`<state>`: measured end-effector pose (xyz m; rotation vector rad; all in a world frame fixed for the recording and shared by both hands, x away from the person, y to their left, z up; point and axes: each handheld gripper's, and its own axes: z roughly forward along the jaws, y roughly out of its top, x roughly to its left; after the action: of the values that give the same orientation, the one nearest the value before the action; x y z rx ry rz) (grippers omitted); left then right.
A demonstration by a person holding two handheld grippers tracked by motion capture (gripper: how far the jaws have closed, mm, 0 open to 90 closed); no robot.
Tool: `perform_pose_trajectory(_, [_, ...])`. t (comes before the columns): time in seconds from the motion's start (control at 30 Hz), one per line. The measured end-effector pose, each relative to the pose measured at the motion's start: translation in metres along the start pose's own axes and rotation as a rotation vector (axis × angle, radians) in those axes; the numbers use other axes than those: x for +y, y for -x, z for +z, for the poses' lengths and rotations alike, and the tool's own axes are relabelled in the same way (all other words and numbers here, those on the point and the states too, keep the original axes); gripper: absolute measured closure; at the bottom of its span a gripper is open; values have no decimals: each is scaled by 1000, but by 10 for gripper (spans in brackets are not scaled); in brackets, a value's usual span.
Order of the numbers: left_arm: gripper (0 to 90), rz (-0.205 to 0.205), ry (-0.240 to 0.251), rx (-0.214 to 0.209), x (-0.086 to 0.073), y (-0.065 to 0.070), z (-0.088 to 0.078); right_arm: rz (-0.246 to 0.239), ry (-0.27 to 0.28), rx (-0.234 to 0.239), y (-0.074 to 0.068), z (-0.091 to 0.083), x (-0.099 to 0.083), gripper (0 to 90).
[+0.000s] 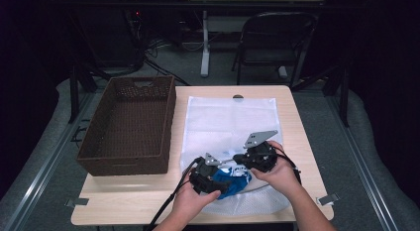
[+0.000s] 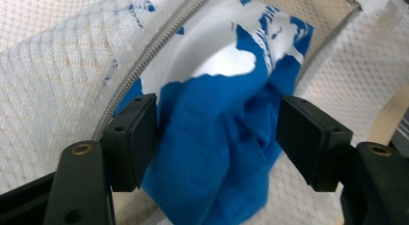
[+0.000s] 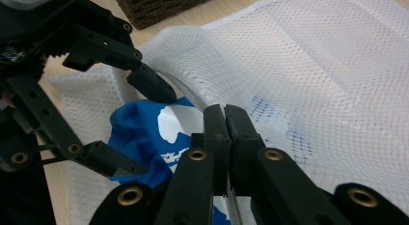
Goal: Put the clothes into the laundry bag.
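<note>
A blue cloth with a white print (image 1: pixel 234 183) lies bunched at the mouth of a white mesh bag (image 1: pixel 228 117) near the table's front edge. My left gripper (image 2: pixel 217 133) stands open around the cloth (image 2: pixel 217 157), one pad on each side, with a small gap at the right pad. From the right gripper view the left gripper (image 3: pixel 140 126) straddles the blue cloth (image 3: pixel 130 133). My right gripper (image 3: pixel 224 119) is shut on the mesh bag's zipper edge (image 3: pixel 193 97) and holds it raised. Both hands sit close together, left gripper (image 1: pixel 216 183) beside right gripper (image 1: pixel 238 159).
A dark brown wicker basket (image 1: pixel 163 117) stands on the table's left half, touching the bag's left side. A folding chair (image 1: pixel 275 37) and a table leg are on the floor beyond the far edge. Bare wood (image 1: pixel 124 201) shows along the front left.
</note>
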<state>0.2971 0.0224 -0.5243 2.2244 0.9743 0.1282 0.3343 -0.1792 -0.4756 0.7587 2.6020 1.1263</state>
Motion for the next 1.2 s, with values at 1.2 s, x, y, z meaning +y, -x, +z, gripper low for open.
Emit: perform_pose_trajectory(1.2, [350, 31, -59, 35, -25, 3, 24, -6, 2, 1, -1, -1, 1, 883])
